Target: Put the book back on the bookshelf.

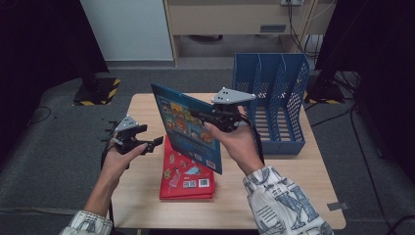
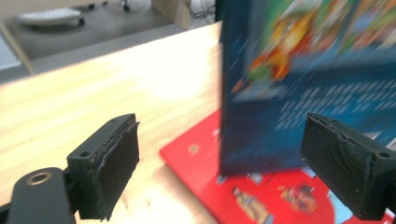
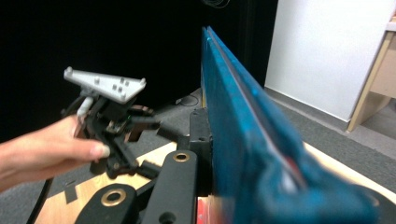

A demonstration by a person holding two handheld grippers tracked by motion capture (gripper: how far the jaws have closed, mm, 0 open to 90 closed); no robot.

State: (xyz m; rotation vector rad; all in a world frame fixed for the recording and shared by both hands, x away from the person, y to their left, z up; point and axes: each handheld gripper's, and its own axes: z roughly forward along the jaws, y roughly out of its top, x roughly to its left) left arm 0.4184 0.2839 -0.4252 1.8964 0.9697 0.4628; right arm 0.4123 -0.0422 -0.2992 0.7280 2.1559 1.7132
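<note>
Blue picture book held upright above the table by the right tool, whose jaws are clamped on the book's upper right edge; in the right gripper view the same book is seen edge-on, rising between the black jaws, with one pad pressed flat against its cover. Its lower corner hangs over a red book that lies flat on the table, cover with small pictures and a barcode facing up. The left tool is held just to the left of both books, apart from them, its jaws spread wide with nothing between the pads; no contact with either book is visible. In the left gripper view the blue book's back cover stands ahead of the open jaws and the red book lies below it on the pale wood. A blue perforated file rack with several upright compartments stands at the far right of the table, well apart from the books. The person's patterned sleeve enters at the lower right.
</note>
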